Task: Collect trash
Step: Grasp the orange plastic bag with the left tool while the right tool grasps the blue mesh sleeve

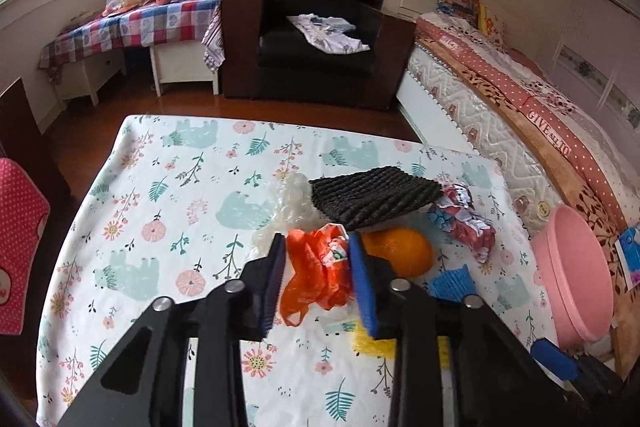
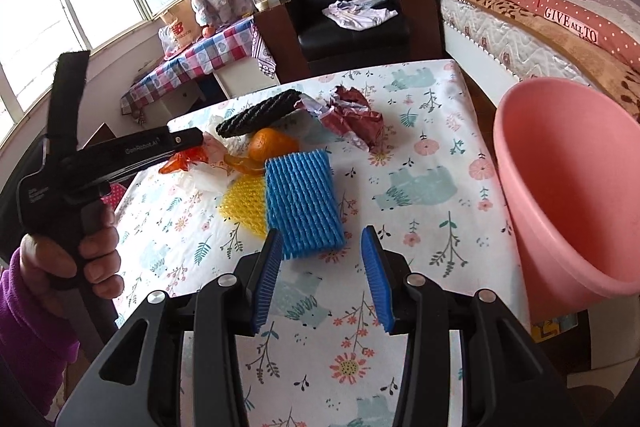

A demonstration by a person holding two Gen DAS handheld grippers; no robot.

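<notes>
The left hand-held gripper [image 1: 318, 247] pinches the orange plastic bag [image 1: 316, 273] mid-desk, the right hand-held gripper [image 2: 320, 241] half-open and empty; next likely lifting it toward the pink basin [image 2: 568, 187].

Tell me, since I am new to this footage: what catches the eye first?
A heap of litter mid-table: an orange plastic bag between the left gripper fingers, beside an orange. A blue foam net lies before the open right gripper. A pink basin stands at the right.
</notes>
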